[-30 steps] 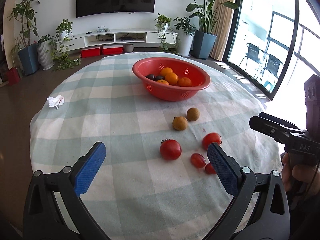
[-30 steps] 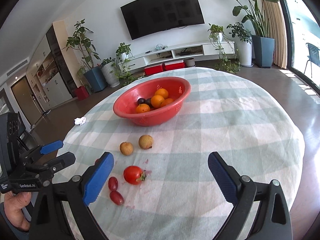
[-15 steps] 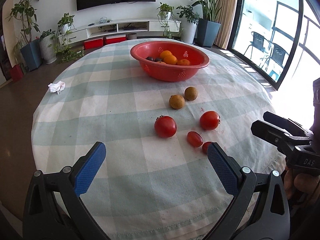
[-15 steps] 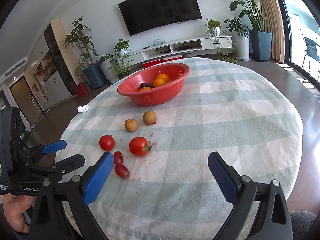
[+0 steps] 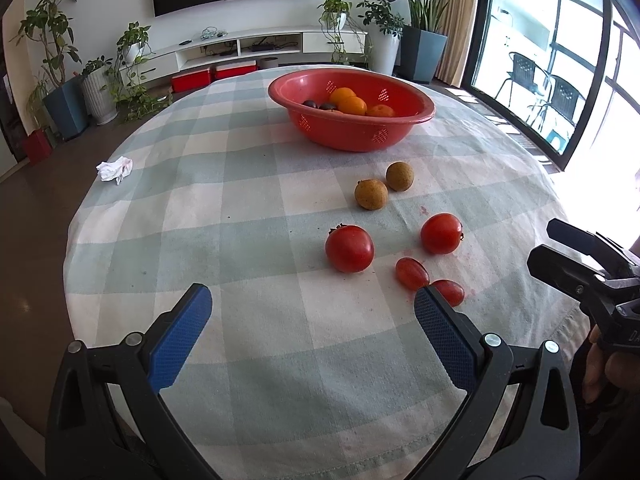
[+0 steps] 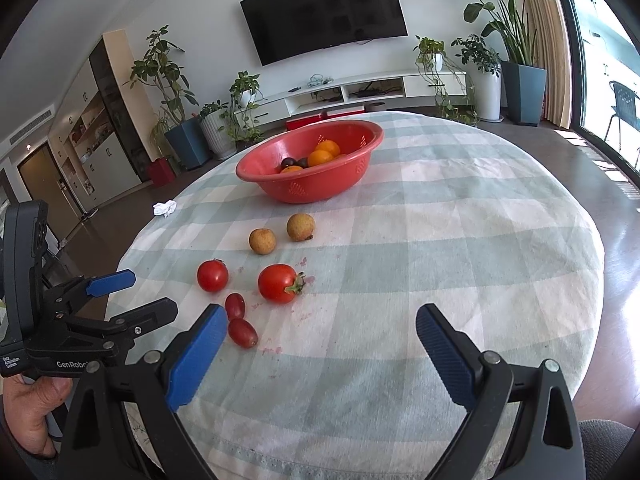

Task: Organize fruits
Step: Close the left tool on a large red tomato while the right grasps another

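Both grippers have pulled back from the red basket (image 5: 416,98) over the last second, so the loose fruit now lies farther ahead of them. The left gripper (image 5: 312,330) and right gripper (image 6: 322,354) gape wide, holding nothing. Two tomatoes (image 5: 349,249), two grape tomatoes (image 5: 412,273) and two longans (image 5: 371,194) lie on the cloth just short of the basket, none yet gathered.

You see a red bowl (image 5: 416,118) holding oranges (image 5: 351,102) and dark plums (image 5: 320,105), two brown longans (image 5: 371,194), two tomatoes (image 5: 349,249), two grape tomatoes (image 5: 411,273) loose on the cloth.
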Demonstrator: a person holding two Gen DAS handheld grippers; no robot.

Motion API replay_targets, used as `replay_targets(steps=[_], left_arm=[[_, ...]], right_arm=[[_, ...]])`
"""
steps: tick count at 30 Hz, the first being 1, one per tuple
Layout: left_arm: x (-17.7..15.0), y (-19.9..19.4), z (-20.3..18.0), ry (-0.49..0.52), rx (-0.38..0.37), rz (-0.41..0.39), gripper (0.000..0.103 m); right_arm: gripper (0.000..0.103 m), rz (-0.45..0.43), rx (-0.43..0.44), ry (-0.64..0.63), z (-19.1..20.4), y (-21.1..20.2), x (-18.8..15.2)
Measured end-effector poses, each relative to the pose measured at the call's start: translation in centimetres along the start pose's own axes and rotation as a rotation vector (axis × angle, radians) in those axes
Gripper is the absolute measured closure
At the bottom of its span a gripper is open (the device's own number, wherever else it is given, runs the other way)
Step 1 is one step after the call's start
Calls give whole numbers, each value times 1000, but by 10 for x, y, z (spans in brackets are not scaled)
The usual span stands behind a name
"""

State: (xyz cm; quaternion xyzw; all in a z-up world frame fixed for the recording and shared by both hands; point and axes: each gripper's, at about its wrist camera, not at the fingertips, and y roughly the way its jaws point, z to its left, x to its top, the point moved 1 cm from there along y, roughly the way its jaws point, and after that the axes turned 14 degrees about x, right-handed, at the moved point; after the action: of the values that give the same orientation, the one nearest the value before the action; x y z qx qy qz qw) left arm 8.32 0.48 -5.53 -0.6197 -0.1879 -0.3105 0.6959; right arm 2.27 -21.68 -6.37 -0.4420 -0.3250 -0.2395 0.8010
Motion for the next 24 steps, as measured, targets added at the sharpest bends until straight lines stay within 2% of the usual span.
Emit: replay_targets(steps=[6,13,15,18,24], left_arm=[[11,15,-1,39,-2,10,0],[25,32,-11,89,-53,25,2],[28,35,-15,100,-77,35,16],[30,43,-19,114,-96,51,30],[30,52,-21,122,-116,74,43]], right_arm=[[6,6,3,-15,2,1,-2],[9,0,1,-30,3,-1,-2],[11,1,1,-29,3,-1,-2],[13,1,1,-33,3,-2,-2],[14,5,1,-41,3,-2,-1]])
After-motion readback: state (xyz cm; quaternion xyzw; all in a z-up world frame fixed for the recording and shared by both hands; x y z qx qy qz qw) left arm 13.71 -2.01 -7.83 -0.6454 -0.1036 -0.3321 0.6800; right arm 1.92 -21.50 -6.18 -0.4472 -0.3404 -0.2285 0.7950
